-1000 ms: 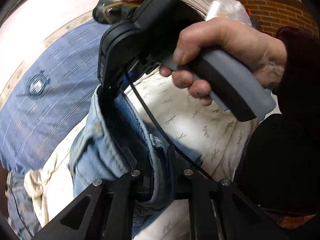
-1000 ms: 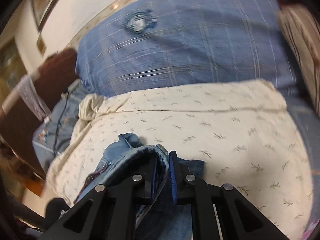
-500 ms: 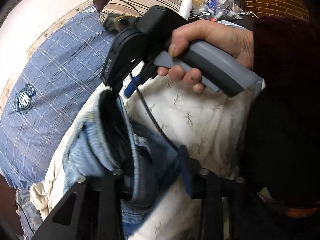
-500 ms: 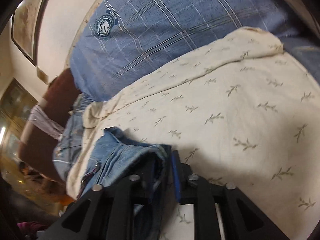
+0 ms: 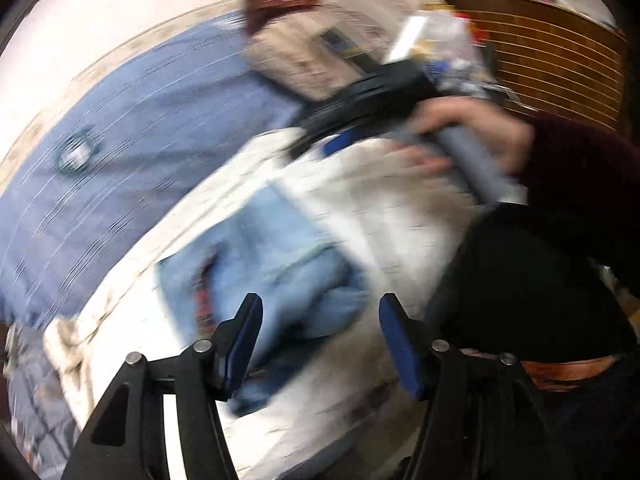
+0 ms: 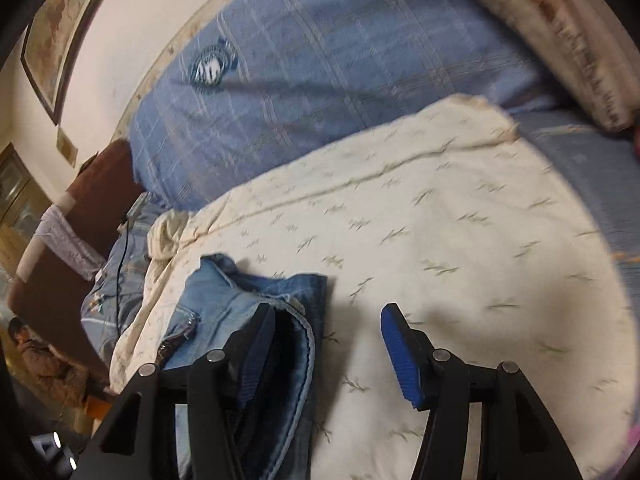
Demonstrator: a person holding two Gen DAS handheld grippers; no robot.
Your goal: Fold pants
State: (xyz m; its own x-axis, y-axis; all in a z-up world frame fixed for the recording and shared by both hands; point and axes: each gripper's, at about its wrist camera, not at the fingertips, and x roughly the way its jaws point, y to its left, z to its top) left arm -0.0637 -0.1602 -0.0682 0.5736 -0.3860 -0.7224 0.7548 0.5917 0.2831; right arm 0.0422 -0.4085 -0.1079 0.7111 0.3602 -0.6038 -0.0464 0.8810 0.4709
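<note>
The light blue denim pants lie bunched on the cream patterned bedspread. My left gripper is open, its jaws wide apart just above the near edge of the pants, holding nothing. In the right wrist view the pants lie at the lower left on the bedspread. My right gripper is open; its left finger rests against the pants' edge and the right finger is over bare bedspread. The right gripper also shows, blurred, in the left wrist view, held by a hand.
A large blue plaid pillow lies behind the bedspread, also in the left wrist view. A beige patterned cushion sits at the far right. A brown headboard stands at the left. Clutter and a brick-pattern wall are at the back right.
Both grippers have opened and let go of the pants, which now lie on the bedspread. The right gripper has moved away, up and to the right in the left wrist view.
</note>
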